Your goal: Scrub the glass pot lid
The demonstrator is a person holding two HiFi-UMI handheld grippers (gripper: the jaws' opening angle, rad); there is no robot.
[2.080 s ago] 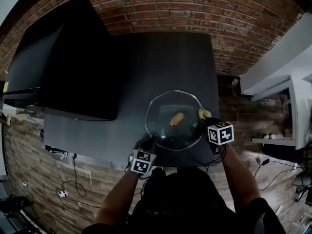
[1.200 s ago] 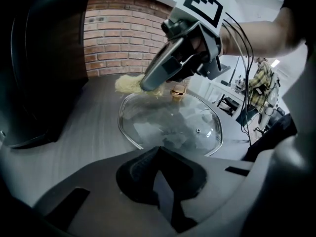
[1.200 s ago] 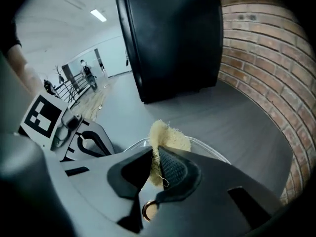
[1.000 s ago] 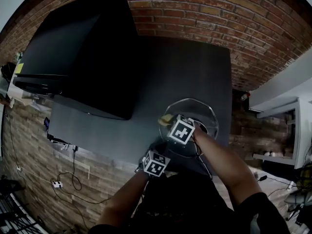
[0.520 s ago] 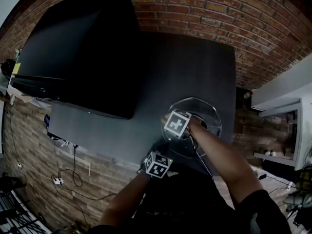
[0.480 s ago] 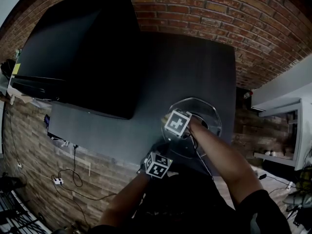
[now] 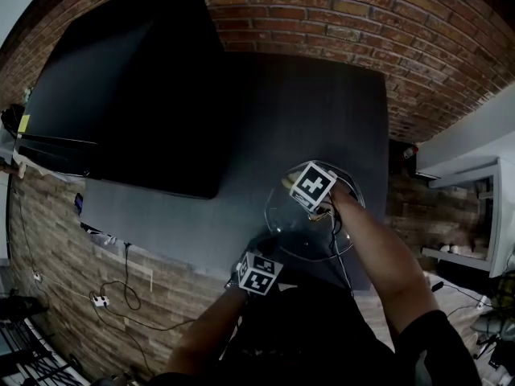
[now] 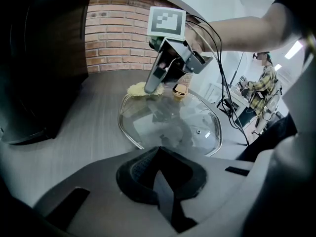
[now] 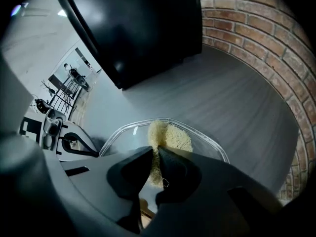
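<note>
A round glass pot lid (image 7: pixel 302 236) with a gold knob (image 8: pixel 180 90) lies on the dark grey table (image 7: pixel 306 111), near its front right corner. My right gripper (image 9: pixel 155 154) is shut on a yellow fibrous scrubber (image 9: pixel 168 135) and presses it on the lid's far rim (image 9: pixel 163 121). The left gripper view shows the scrubber (image 8: pixel 139 89) under the right gripper (image 8: pixel 153 85), just left of the knob. My left gripper (image 8: pixel 158 154) is at the lid's near rim (image 8: pixel 143 144), its jaws closed together where the rim runs under them.
A big black box (image 7: pixel 137 95) fills the table's left half. A brick wall (image 7: pixel 362 22) runs behind and to the right. Bare tabletop (image 9: pixel 237 93) lies beyond the lid. A person (image 8: pixel 264 83) stands in the background. Cables (image 7: pixel 113 300) trail on the floor.
The right gripper has slid the scrubber from the lid's left rim up and to the right, onto the far rim. The left gripper has stayed at the near rim.
</note>
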